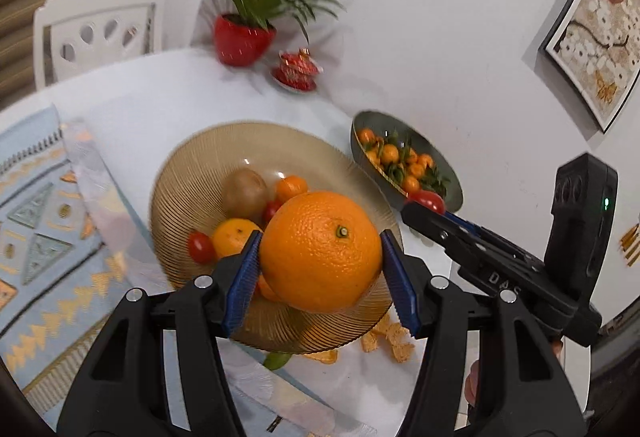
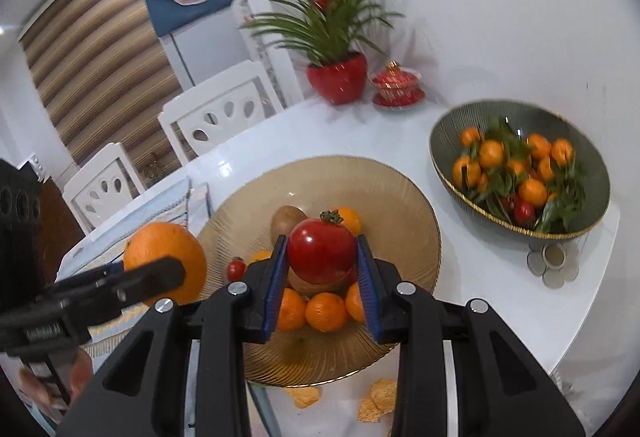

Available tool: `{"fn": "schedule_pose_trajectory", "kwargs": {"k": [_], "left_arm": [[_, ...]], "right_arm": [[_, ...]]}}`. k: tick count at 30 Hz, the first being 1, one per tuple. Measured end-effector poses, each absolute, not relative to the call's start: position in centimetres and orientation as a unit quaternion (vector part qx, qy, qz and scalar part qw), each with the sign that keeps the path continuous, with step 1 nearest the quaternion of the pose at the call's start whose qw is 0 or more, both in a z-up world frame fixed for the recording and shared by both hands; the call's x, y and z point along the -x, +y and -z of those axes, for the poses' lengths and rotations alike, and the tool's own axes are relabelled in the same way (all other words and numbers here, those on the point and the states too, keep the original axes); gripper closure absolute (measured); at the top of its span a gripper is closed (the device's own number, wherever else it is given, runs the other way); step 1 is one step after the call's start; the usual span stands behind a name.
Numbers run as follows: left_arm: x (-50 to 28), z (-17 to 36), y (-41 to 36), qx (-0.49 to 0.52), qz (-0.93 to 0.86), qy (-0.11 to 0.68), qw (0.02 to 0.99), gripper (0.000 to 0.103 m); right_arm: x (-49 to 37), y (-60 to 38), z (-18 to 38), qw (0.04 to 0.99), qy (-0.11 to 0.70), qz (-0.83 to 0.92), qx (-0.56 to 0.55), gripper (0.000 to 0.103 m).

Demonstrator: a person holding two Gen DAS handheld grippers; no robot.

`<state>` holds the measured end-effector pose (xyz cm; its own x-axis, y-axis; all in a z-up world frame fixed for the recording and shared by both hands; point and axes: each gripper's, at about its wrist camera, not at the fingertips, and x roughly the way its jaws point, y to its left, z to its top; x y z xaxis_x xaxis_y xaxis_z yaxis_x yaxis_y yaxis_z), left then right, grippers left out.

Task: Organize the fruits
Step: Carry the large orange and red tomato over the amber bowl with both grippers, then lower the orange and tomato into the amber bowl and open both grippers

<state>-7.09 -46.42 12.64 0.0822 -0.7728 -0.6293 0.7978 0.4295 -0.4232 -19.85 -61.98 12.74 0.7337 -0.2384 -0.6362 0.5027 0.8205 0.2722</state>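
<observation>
Holding, left gripper [image 1: 320,261]: large orange [image 1: 320,251] clamped above amber glass plate [image 1: 180,173].
Right gripper [image 2: 322,257]: grips tomato [image 2: 322,255] over the plate.
Risk: smooth round fruit may slip, scattering the plate's pile.

Left jaws: filled edge to edge by the large orange [image 1: 320,251]; no spare room between the blue pads [image 1: 244,279].
Right jaws: filled by the tomato [image 2: 322,257].
Below both jaws: amber plate [image 2: 404,189] with a heap of small oranges [image 2: 326,311], a kiwi [image 1: 245,192] and cherry tomatoes [image 1: 200,247]; bare rim on the far side.
Right of the right jaws: open strip of white counter [image 2: 460,301], then the grey bowl [image 2: 448,145] of mandarins.
Near side, under the jaws: peel scraps [image 2: 380,397] on the counter.
Left of the left jaws: patterned cloth [image 1: 44,221], flat.
Beyond the jaws: red plant pot [image 1: 242,39], red lidded cup [image 1: 296,71], wall.
Between the two grippers: close, the right gripper [image 1: 426,203] just beside the orange.
</observation>
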Motion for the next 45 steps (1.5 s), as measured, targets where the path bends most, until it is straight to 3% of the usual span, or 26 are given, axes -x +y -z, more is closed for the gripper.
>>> {"fn": "schedule_pose_trajectory", "kwargs": {"k": [31, 45], "left_arm": [[7.5, -6.5, -50.2, -0.056, 0.539, 0.462, 0.702, 0.045], [6.1, -9.7, -45.5, -0.016, 0.54, 0.427, 0.725, 0.037]], "right_arm": [[16.9, -64.0, -7.7, 0.871, 0.358, 0.214, -0.26, 0.07], [17.7, -63.0, -9.0, 0.873, 0.344, 0.224, -0.263, 0.068]]}}
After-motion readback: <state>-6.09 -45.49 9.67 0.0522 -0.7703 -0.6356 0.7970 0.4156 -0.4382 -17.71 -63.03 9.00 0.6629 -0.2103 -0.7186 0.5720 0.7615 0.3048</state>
